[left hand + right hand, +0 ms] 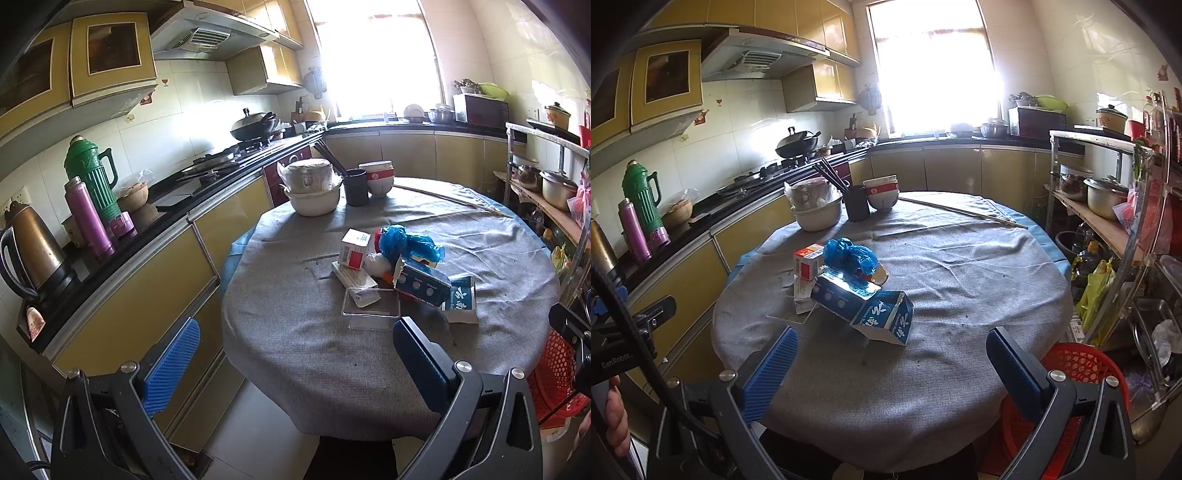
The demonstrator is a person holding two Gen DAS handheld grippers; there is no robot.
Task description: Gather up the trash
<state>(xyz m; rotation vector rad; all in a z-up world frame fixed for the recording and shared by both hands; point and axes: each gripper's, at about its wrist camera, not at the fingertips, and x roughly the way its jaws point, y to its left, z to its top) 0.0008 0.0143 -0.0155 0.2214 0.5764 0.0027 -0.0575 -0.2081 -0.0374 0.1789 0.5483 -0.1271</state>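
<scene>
While both claws hang wide open, nothing held: left claw (295, 369) and right claw (892, 363) short of trash pile (846, 284) on cloth-covered counter (960, 295). Pile ahead of both, nearer left finger of right claw. Red basket (1082, 363) behind right finger.

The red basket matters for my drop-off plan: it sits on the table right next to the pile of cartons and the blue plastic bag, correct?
Not quite. The red basket is not on the table; it sits lower, beside the table's near right edge, as the right wrist view shows. The cartons and the blue plastic bag are piled together on the table.
</scene>
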